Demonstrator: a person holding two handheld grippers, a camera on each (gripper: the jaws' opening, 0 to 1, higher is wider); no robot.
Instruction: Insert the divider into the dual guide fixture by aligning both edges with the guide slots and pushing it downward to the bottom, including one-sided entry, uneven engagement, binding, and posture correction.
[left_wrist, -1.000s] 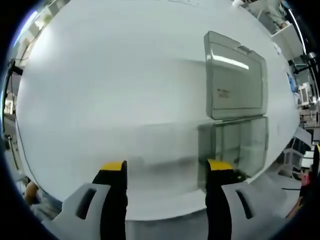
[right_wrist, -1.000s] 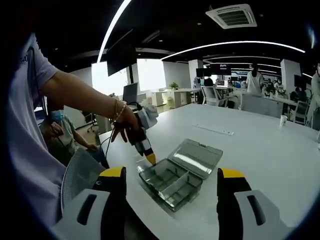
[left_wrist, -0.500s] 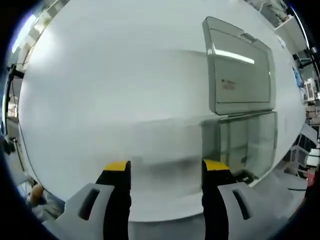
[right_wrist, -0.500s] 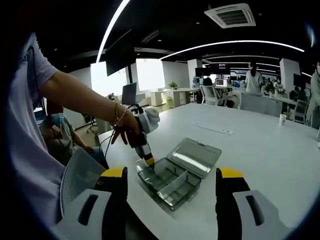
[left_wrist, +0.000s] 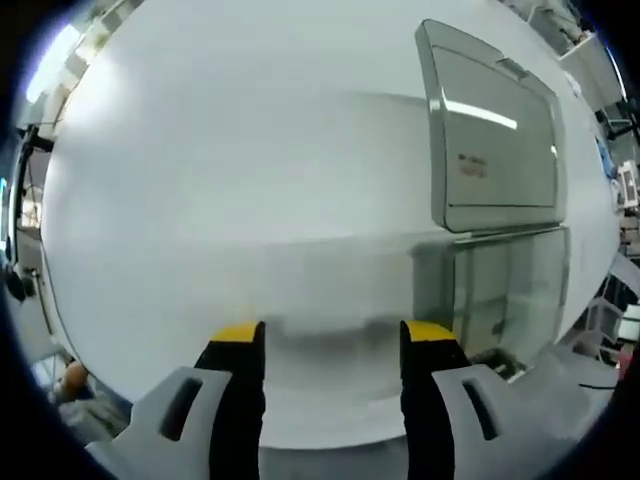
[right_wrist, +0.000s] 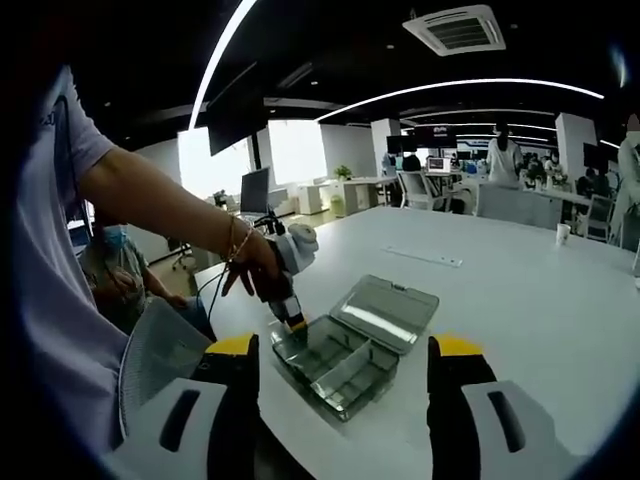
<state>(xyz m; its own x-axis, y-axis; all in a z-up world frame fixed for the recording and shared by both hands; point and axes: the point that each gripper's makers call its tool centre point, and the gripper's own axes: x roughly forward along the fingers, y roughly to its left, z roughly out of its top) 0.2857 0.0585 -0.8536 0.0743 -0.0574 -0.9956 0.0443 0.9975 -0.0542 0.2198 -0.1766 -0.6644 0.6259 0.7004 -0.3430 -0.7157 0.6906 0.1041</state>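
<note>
The clear box (right_wrist: 345, 352) lay open on the desk (right_wrist: 540, 300), one divider seated inside. The left hand-held gripper (right_wrist: 295, 322) hovered at the box's near edge, jaws apart and empty; the right hand-held gripper (right_wrist: 340, 350) also stood apart and empty, so insertion had not begun.

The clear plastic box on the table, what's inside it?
In the right gripper view, the open box shows dividers splitting it into compartments that look empty. The left claw dips in at its near corner, hiding what lies beneath its tips.
</note>
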